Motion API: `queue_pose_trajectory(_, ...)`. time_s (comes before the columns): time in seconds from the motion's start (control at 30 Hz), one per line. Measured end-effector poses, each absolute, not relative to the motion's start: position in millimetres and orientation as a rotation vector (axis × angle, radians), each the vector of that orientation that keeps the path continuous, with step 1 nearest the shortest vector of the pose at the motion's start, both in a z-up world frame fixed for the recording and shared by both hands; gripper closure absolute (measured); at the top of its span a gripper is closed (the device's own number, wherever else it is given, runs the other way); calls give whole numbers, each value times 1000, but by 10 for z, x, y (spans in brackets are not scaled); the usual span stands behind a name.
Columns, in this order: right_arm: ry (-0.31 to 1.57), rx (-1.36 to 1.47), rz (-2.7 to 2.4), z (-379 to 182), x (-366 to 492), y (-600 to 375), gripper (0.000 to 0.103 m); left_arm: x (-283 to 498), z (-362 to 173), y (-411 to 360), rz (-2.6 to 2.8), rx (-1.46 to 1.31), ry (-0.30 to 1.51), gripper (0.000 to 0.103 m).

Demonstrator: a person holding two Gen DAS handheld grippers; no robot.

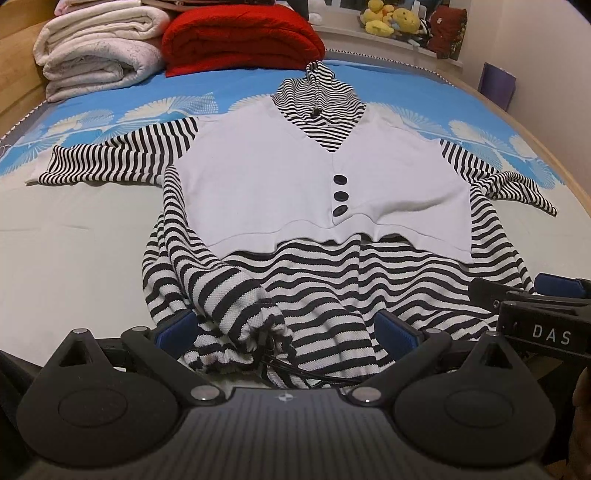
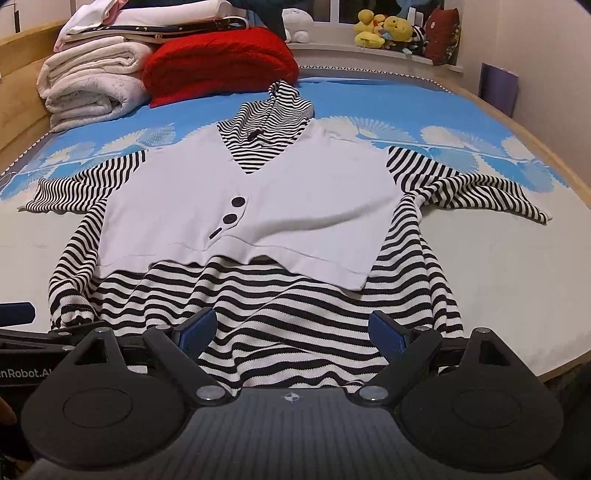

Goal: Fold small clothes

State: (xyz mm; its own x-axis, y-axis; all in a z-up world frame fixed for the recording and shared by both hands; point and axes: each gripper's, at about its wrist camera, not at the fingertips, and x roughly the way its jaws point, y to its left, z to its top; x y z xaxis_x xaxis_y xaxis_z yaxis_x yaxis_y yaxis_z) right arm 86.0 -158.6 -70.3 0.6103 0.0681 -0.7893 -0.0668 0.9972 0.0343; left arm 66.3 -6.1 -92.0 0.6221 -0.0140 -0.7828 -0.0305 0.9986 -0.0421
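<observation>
Left wrist view: my left gripper [image 1: 284, 328] stands wide over the bunched hem of the striped top [image 1: 317, 295], which lies flat on the bed [image 1: 74, 236], hood at 12 o'clock. I'd grab both hem layers together. Right wrist view: my right gripper [image 2: 291, 328] gapes too, over smoother hem; the drawstring tangle shows only, I think, from the left.

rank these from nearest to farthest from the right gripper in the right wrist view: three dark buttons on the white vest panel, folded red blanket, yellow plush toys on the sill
1. The three dark buttons on the white vest panel, left of centre, nearest the right gripper.
2. The folded red blanket, at the far end of the bed, left.
3. The yellow plush toys, on the sill beyond the bed, upper right.
</observation>
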Motion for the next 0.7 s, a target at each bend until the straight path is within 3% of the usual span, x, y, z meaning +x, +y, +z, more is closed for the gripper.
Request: queue_pose_trajectory(0.7,893,10,41,-686,865,-1610,13,674,-867,-51,16,-42,876,1)
